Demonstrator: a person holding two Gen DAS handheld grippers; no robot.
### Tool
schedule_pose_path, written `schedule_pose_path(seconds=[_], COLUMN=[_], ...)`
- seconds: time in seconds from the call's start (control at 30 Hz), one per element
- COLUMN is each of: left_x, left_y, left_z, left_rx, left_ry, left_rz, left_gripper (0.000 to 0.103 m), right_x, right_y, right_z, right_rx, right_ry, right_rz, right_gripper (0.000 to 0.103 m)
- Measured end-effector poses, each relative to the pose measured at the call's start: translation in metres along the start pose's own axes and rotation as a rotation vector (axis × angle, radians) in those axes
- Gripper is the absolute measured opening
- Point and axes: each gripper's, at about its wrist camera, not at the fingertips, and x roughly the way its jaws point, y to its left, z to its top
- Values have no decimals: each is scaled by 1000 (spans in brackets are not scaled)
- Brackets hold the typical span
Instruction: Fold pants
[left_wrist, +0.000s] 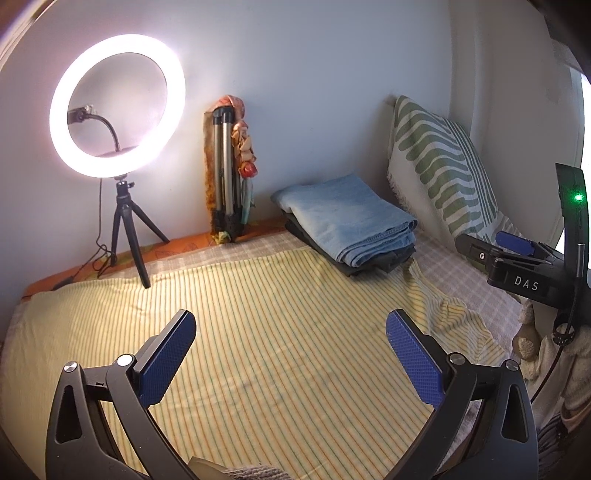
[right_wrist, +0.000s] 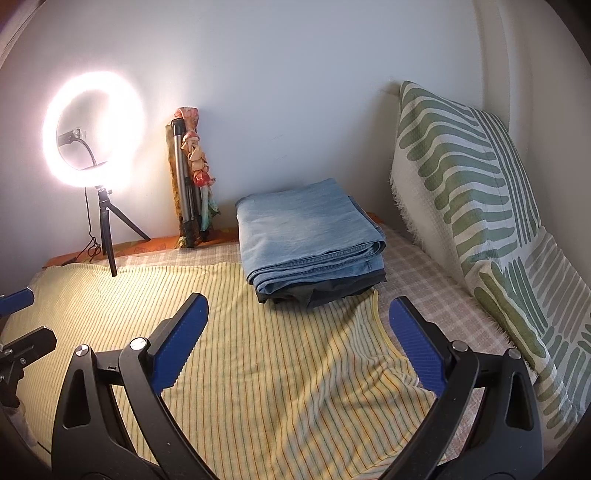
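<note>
Bright ring light (left_wrist: 117, 105) at left, blown out to pure white, haloing onto the wall (left_wrist: 314, 74); softer, more smeared glow in the right wrist view. Warm pool across the striped sheet (left_wrist: 258, 314) near the tripod (left_wrist: 127, 225), fading dimmer toward the pillow (left_wrist: 439, 166). Daylight glare at the far right edge in the left wrist view. Long dark shadow on the sheet between the right gripper (right_wrist: 297, 343) fingers. Heavy fisheye bend, black vignette in the corners. Centre sharp, rims soft. Small green LED (left_wrist: 578, 197) flaring.
</note>
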Motion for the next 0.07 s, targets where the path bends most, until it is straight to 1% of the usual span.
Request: schedule_pose_path(seconds=[0.07], left_x=[-1], left_y=[1], left_z=[2], left_rx=[-6], left_ry=[4], left_rz=[-11], left_gripper=[102], right_x=[2], right_y=[0], right_z=[0], right_rx=[2], right_ry=[6], right_rz=[6], right_gripper=[100])
